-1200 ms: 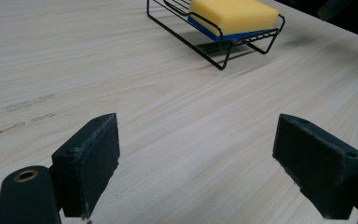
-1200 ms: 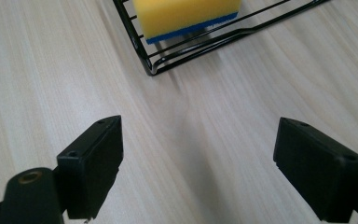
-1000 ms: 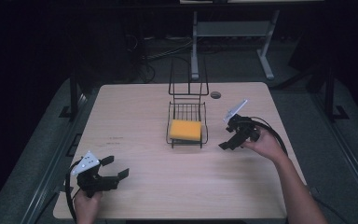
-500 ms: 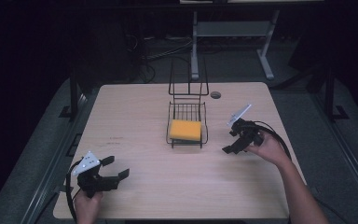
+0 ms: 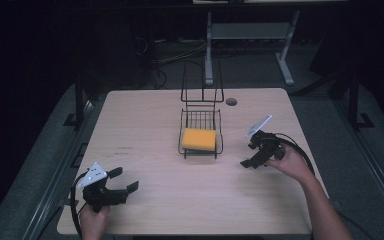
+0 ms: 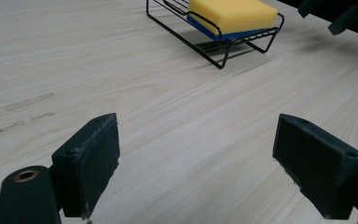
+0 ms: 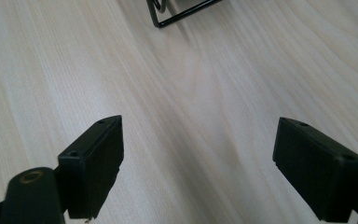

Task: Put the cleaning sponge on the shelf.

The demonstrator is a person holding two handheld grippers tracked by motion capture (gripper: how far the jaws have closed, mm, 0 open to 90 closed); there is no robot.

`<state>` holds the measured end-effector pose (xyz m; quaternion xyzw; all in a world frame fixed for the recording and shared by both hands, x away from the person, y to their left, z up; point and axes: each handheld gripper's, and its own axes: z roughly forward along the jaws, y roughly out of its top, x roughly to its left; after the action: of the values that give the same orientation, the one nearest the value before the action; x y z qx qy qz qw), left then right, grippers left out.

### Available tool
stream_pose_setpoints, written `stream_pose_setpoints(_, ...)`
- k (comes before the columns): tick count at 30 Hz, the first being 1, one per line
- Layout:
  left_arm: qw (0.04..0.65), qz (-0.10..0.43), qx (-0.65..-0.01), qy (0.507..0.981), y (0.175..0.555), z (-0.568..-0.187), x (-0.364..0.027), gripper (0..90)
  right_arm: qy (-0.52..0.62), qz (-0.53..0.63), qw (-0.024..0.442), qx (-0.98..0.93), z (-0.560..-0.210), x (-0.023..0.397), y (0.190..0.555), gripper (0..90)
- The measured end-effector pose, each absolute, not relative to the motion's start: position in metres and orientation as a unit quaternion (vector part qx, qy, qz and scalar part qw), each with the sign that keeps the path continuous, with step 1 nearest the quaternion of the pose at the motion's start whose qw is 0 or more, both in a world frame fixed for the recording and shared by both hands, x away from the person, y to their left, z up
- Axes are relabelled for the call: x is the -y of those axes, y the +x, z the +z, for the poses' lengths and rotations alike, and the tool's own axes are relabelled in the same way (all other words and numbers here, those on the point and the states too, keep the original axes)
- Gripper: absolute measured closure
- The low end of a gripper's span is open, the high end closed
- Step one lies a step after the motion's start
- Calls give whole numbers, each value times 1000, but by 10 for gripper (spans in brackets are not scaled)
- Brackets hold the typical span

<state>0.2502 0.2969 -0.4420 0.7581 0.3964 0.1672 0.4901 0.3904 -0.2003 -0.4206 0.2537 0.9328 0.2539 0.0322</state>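
A yellow sponge (image 5: 198,139) with a blue underside lies in a black wire rack (image 5: 201,119) at the middle of the wooden table (image 5: 155,120). In the left gripper view the sponge (image 6: 233,14) and rack (image 6: 214,44) sit far ahead. My left gripper (image 5: 124,180) rests near the table's front left corner, open, with nothing between its jaws (image 6: 196,158). My right gripper (image 5: 249,156) hovers to the right of the rack, open and empty, pointing down at bare wood (image 7: 198,158). A corner of the rack (image 7: 177,14) shows at the top of the right gripper view.
A round grommet hole (image 5: 231,101) sits at the table's back edge behind the rack. A metal stand (image 5: 245,35) and cables lie on the dark floor beyond the table. The right gripper (image 6: 340,14) appears at the top right of the left gripper view.
My right gripper has drawn back from the rack toward the front and right, dropping lower. The left gripper has stayed put.
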Motion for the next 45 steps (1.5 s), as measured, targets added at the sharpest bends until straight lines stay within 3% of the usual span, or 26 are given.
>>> stream_pose_setpoints(45,487,169,-394,761,249,-442,-294,141,284,254,22,-924,-438,241,352,159)
